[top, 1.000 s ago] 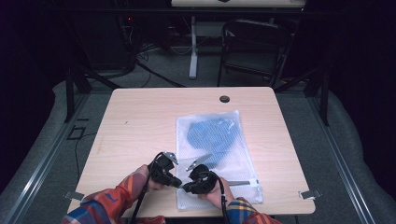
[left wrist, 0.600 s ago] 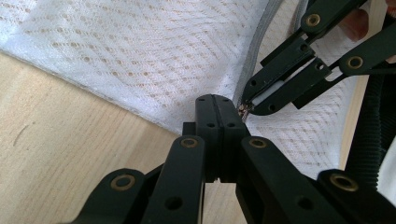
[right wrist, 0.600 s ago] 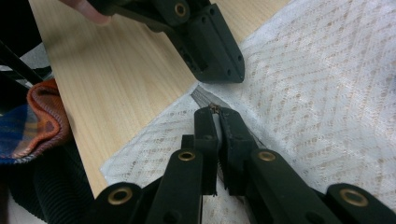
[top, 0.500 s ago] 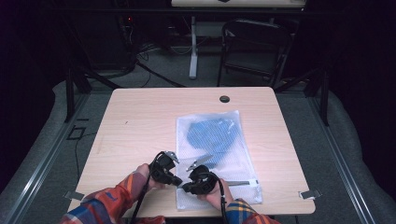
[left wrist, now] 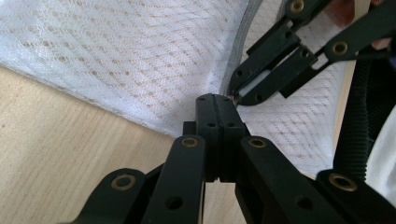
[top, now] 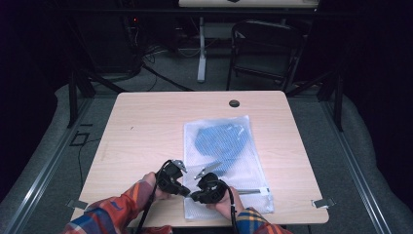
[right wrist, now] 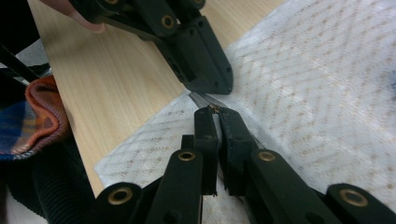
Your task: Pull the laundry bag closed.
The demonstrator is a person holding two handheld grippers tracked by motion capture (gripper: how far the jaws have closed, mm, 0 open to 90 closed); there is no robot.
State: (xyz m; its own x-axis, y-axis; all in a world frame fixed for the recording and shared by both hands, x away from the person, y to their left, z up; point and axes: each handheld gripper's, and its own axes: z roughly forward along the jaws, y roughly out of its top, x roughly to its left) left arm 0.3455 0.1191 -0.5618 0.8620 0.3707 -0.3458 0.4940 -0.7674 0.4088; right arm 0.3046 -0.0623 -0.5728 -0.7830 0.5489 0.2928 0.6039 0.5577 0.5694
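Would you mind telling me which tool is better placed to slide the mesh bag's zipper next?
Right. The right tool appears pinched on the zipper pull, while the left tool clamps the mesh bag edge beside it, likely as an anchor.

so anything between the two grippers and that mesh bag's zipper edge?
Nothing visible. Both grippers are already at the near-left edge of the mesh bag. The left gripper has its jaws shut at the grey zipper strip, and the right gripper is pinched on the zipper pull. Bare table lies beside them.
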